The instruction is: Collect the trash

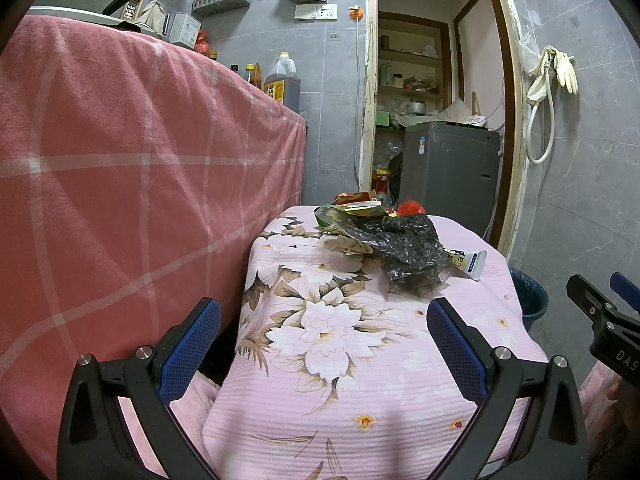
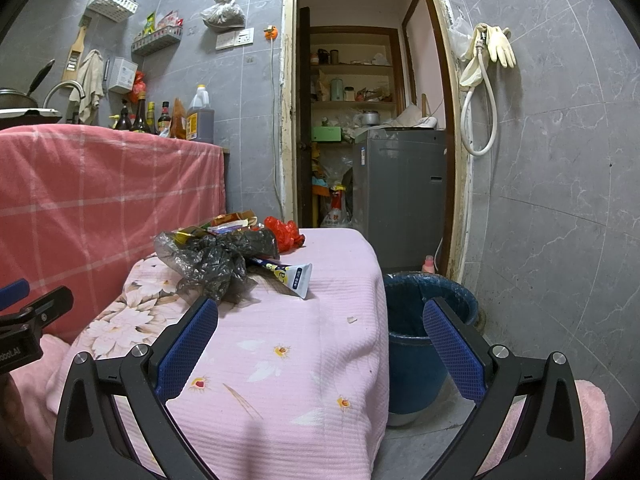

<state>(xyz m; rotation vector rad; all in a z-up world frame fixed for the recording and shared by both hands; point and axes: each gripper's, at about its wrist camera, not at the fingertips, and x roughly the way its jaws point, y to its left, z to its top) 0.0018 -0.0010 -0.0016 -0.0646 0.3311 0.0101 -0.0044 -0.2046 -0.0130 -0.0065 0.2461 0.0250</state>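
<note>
Both hand-held grippers (image 1: 324,336) (image 2: 320,336) gape wide, empty.

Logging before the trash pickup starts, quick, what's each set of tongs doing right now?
Left tongs: open, holding nothing.
Right tongs: open, holding nothing.

a cramped home kitchen: grey tiled walls, oil and sauce bottles (image 2: 160,118) at far left, a tap (image 2: 64,90), rubber gloves (image 2: 494,46) hung far right.
</note>
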